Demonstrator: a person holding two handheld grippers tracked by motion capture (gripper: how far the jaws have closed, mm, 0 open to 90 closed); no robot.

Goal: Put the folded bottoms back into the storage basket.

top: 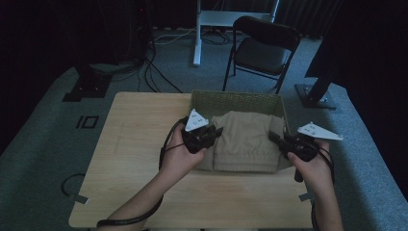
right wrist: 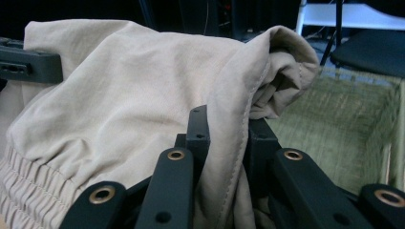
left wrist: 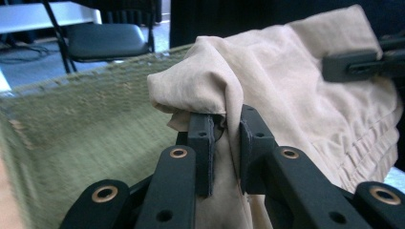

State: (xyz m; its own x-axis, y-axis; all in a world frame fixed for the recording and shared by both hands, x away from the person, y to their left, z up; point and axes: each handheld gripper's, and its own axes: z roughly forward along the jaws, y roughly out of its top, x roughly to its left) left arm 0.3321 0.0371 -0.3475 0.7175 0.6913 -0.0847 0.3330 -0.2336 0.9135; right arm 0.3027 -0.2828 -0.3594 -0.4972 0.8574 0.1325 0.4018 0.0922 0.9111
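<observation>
Your left gripper and right gripper are each clamped on a side of the folded shorts, held over the basket, so next lower both evenly and let go

table: light wood | chair: black, folding, behind table | cables: probably, on floor
</observation>
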